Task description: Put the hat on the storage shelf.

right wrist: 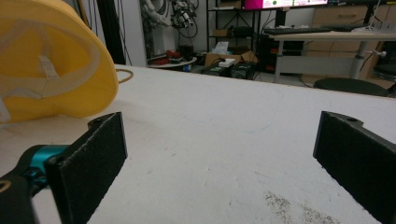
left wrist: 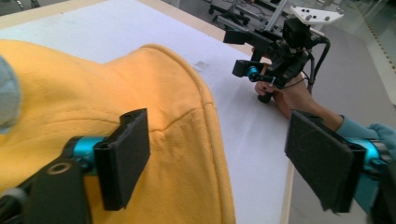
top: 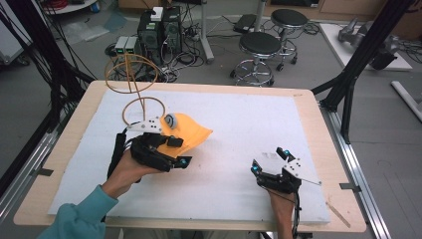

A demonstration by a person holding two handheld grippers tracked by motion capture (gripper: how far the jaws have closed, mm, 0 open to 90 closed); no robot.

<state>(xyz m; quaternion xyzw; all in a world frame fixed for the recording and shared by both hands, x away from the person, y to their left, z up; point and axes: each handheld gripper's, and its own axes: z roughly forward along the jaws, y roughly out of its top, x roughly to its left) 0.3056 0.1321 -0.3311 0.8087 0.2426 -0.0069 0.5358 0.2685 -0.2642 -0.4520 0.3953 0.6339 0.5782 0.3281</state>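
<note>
A yellow cap (top: 191,132) with a grey patch on its crown lies on the white mat (top: 239,119), left of the middle. My left gripper (top: 179,151) hovers low over the cap's near edge. In the left gripper view the cap (left wrist: 140,84) spreads under the left gripper (left wrist: 219,140), whose jaws stand wide apart, one above the fabric and one past the brim, neither pad pressing. My right gripper (top: 271,160) rests open near the front right of the mat, with nothing between its jaws. The right gripper view has the cap (right wrist: 51,60) far to the left of this gripper (right wrist: 224,135).
A thin wire stand with rings (top: 132,74) rises at the mat's back left corner, just behind the cap. Stools (top: 259,47) and computer cases (top: 159,30) stand on the floor beyond the table. A black frame post (top: 348,84) flanks the right edge.
</note>
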